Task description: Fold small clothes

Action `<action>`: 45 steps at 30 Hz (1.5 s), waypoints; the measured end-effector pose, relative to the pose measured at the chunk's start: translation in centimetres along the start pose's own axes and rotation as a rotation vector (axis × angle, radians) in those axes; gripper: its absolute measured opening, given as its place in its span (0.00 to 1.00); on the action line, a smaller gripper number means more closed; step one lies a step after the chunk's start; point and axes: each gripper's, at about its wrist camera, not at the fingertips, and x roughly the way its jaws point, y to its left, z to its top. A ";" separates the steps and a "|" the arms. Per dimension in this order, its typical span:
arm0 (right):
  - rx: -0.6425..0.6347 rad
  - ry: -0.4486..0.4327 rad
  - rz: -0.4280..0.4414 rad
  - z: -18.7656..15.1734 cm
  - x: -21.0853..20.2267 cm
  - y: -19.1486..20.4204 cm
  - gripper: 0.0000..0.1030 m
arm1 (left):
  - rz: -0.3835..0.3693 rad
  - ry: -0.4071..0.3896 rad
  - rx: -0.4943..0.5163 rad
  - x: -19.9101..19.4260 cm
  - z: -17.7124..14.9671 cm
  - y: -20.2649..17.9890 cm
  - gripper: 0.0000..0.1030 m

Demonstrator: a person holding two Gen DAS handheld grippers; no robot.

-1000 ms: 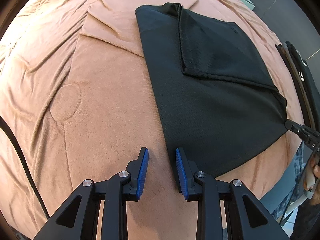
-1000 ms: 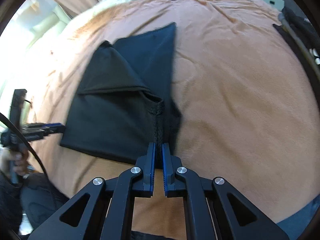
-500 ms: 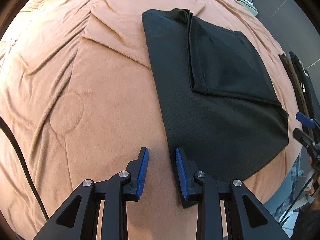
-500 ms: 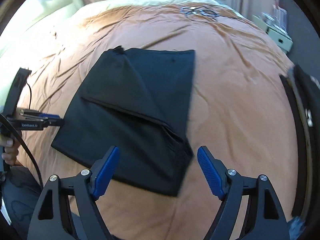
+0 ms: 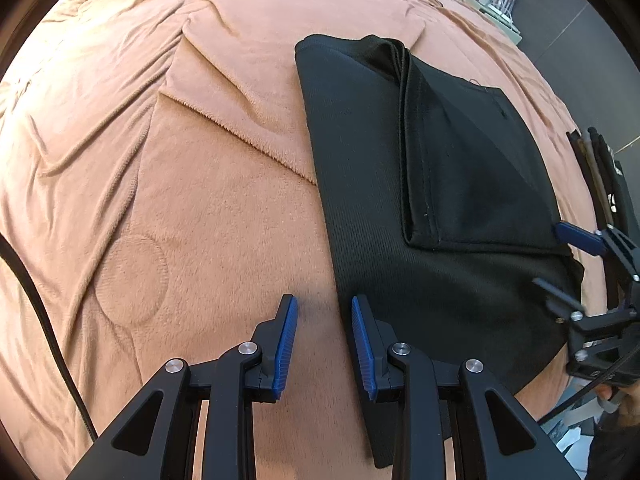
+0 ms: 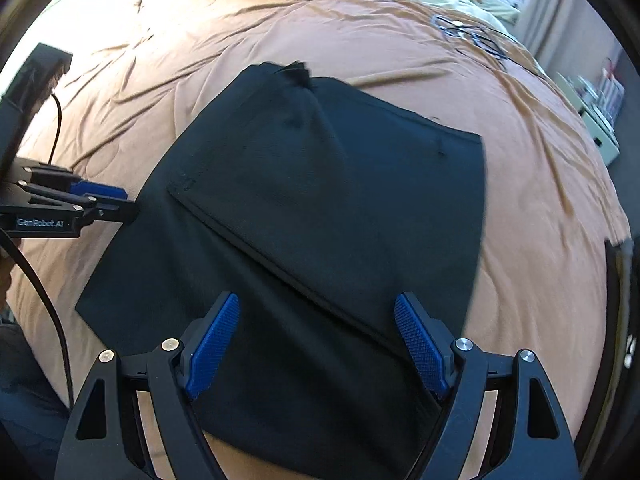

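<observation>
A black garment [image 5: 420, 200] lies flat on the brown blanket [image 5: 200, 184], with one part folded over the rest. It also shows in the right wrist view [image 6: 320, 220]. My left gripper [image 5: 324, 340] is open and empty, its right finger at the garment's near left edge. It shows at the left of the right wrist view [image 6: 116, 204]. My right gripper [image 6: 318, 344] is wide open and empty, above the garment's near edge. It shows at the right edge of the left wrist view [image 5: 568, 268].
The blanket [image 6: 540, 220] is creased and covers a bed. A tangle of dark cables [image 6: 472, 34] lies at its far side. Dark straps [image 5: 604, 184] hang at the bed's right edge. A white shelf unit [image 6: 600, 120] stands beyond the bed.
My right gripper let go of the garment's edge, opened wide and moved in over the garment. The left gripper stayed open by the left edge.
</observation>
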 end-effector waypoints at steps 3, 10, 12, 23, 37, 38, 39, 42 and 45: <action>-0.006 0.016 -0.018 0.7 1.7 0.3 0.77 | -0.001 0.000 0.009 0.1 -0.1 0.0 0.30; 0.082 0.012 -0.017 2.8 3.5 -2.1 0.78 | -0.010 -0.002 0.006 0.3 -0.2 0.2 0.29; 0.108 0.006 -0.030 3.0 3.8 -2.9 0.78 | -0.011 -0.004 0.003 0.2 -0.3 0.3 0.29; 0.202 -0.006 -0.117 4.1 5.2 -6.6 0.78 | -0.010 -0.001 0.006 0.5 -0.2 -0.2 0.30; 0.269 0.006 -0.325 5.1 4.6 -10.6 0.77 | -0.016 0.001 -0.011 0.4 -0.3 0.0 0.30; 0.270 0.002 -0.331 4.9 4.1 -10.8 0.77 | -0.017 0.002 -0.012 0.4 -0.3 0.0 0.30; 0.275 -0.003 -0.331 4.9 3.8 -10.9 0.77 | -0.019 0.003 -0.014 0.3 -0.3 0.1 0.30; 0.293 -0.041 -0.283 4.6 2.1 -11.0 0.77 | -0.025 0.008 -0.018 0.2 -0.2 0.2 0.30; 0.262 -0.069 -0.163 4.3 1.0 -9.9 0.78 | -0.043 0.001 -0.024 -0.9 0.0 0.5 0.30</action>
